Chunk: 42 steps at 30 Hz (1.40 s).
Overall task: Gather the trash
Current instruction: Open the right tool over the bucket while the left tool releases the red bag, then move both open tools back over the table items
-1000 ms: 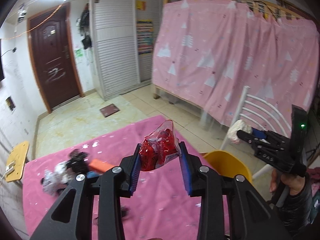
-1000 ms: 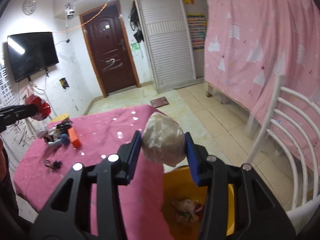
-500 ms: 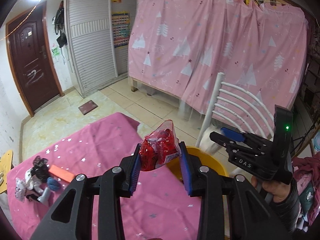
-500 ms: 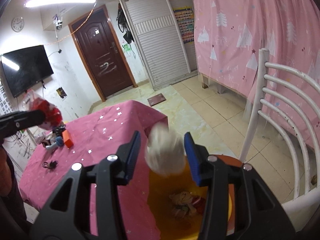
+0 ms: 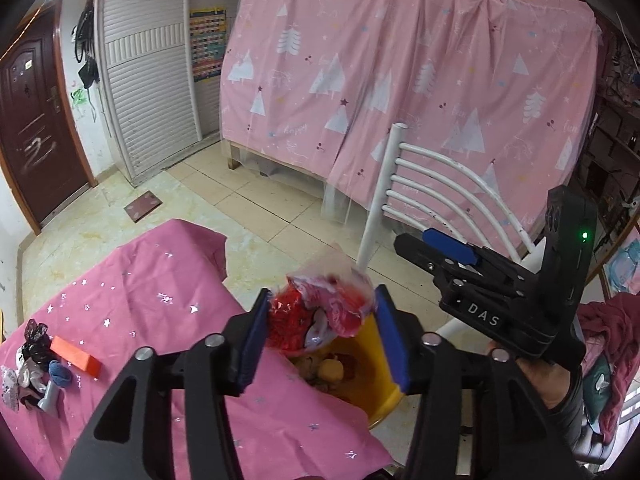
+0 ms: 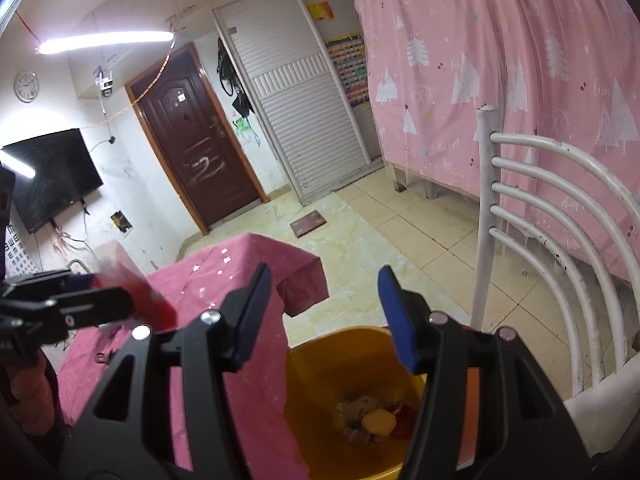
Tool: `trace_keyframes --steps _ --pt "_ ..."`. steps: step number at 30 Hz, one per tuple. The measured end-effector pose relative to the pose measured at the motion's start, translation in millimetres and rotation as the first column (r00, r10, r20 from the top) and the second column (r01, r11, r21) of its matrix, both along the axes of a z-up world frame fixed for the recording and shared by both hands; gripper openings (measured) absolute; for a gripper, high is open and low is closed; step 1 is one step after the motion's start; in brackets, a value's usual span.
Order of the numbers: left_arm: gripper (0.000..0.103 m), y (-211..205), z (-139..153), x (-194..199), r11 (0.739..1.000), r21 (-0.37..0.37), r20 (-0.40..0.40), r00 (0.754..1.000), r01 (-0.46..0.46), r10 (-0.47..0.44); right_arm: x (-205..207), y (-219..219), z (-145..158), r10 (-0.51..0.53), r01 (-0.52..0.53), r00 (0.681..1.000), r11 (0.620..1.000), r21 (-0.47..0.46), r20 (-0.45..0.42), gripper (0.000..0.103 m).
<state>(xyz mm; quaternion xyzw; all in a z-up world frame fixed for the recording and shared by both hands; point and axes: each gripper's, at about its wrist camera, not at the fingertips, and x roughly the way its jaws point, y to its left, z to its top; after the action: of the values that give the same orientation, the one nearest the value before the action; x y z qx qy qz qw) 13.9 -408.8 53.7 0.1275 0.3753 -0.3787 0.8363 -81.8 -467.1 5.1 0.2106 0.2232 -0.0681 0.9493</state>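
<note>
As the left gripper (image 5: 320,334) loosens over the round yellow plastic bin (image 5: 384,396), its crumpled red-and-clear wrapper (image 5: 320,312) seemingly slips free; the right gripper (image 6: 322,314) hangs spread and empty — best kept centred above the rim.

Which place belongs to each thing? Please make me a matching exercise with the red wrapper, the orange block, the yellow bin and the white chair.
Things:
1. red wrapper
2. orange block
3. yellow bin
4. white chair

Places:
a. lying on the pink tablecloth
b. in the air over the bin's mouth
c. beside the table, with scraps inside
d. standing in front of the pink curtain

Pairs: 1-b, 2-a, 3-c, 4-d
</note>
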Motion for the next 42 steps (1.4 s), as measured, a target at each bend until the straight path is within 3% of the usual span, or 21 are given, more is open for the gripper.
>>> trace_keyframes --steps 4,13,30,33,42 --pt "0.054 -1.5 0.7 -2.2 1.000 -0.003 0.001 1.000 0.001 -0.001 0.1 -0.7 0.7 0.010 -0.010 1.000 1.000 -0.001 0.005 0.053" --pt "0.055 12.5 7.1 3.2 0.999 -0.021 -0.004 1.000 -0.024 0.024 5.2 9.2 0.3 0.035 -0.035 0.999 0.999 -0.013 0.000 0.053" --pt "0.056 103.0 26.4 33.5 0.981 -0.103 0.004 0.986 -0.167 0.168 56.5 81.3 12.8 0.169 -0.173 0.984 0.981 -0.083 -0.053 0.054" --pt "0.056 122.6 28.9 38.9 0.974 -0.111 0.013 0.980 -0.198 0.201 65.8 97.4 16.2 0.197 -0.202 0.979 0.974 -0.097 -0.059 0.063" --pt "0.058 202.1 28.5 70.5 0.931 -0.096 0.027 0.934 -0.352 0.356 100.9 153.0 18.7 0.309 -0.319 0.947 0.939 -0.130 -0.091 0.063"
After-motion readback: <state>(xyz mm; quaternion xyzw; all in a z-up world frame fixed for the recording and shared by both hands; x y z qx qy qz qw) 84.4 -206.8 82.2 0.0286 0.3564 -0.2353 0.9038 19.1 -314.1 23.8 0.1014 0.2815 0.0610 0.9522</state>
